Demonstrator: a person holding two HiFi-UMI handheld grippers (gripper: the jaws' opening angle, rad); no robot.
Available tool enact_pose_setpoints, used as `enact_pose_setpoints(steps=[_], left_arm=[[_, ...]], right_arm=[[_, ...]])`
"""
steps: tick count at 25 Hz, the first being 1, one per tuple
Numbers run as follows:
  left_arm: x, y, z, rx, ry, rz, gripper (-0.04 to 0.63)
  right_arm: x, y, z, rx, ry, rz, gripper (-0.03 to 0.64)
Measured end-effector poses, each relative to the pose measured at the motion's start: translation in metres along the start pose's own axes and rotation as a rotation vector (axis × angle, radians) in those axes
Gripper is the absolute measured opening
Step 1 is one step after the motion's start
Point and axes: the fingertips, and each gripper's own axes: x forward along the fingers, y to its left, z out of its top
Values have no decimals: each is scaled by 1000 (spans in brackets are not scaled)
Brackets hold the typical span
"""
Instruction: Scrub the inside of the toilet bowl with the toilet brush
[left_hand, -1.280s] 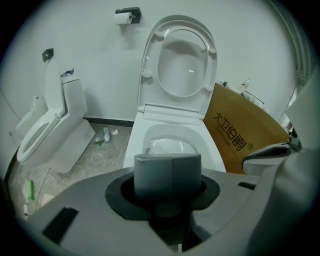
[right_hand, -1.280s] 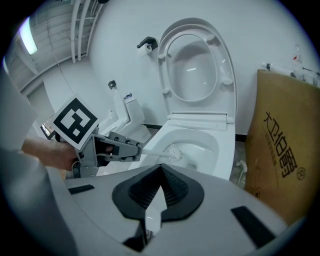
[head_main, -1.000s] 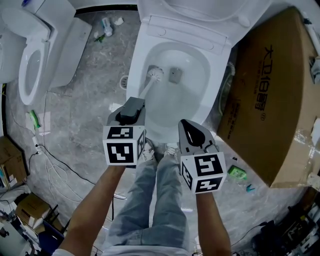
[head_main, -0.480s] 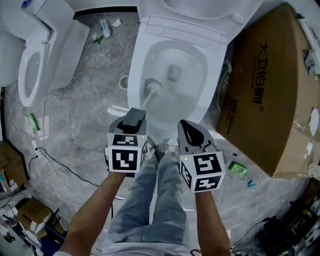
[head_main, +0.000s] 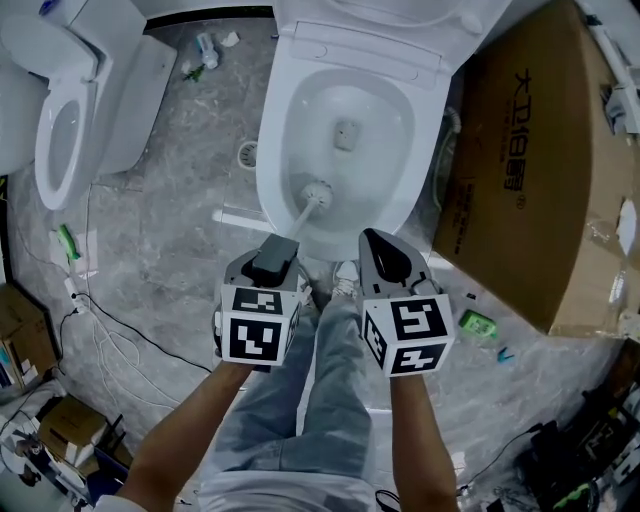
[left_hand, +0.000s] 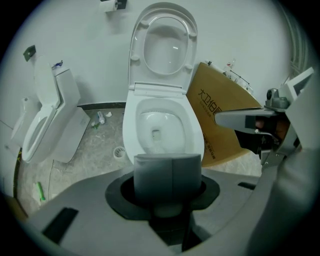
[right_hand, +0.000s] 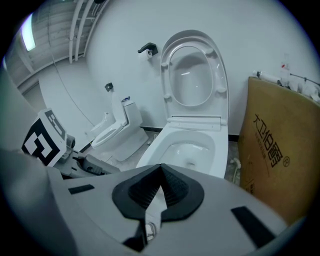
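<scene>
The white toilet bowl (head_main: 275, 150) stands open ahead of me, seat lid up. Inside it, the white toilet brush head (head_main: 317, 192) rests against the near inner wall. Its pale handle slants back to my left gripper (head_main: 279, 248), which is shut on the brush's grey handle end (left_hand: 167, 172). In the left gripper view the bowl (left_hand: 131, 130) lies just beyond that handle. My right gripper (head_main: 386, 252) hovers beside the left one, over the bowl's near rim, shut with nothing in it; its ribbed pads (right_hand: 172, 187) meet in the right gripper view.
A large brown cardboard box (head_main: 530, 150) leans close on the bowl's right. A second white toilet (head_main: 60, 130) stands to the left. A floor drain (head_main: 247, 154), small bottles (head_main: 205, 50) and cables (head_main: 100, 330) lie on the grey floor. My legs are below the grippers.
The brush head has slid from the bowl's far left side toward the near wall. My left gripper has drawn back and down with it. The right gripper has barely moved.
</scene>
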Motion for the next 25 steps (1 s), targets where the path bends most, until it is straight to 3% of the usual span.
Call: enact_pose_setpoints(steps=[13, 25], left_arm=[[5, -44, -4, 13, 0, -90, 156], [30, -73, 34, 7, -51, -161, 156]], right_arm=[[-9, -2, -11, 14, 12, -19, -2], [-4, -24, -10, 26, 18, -30, -2]])
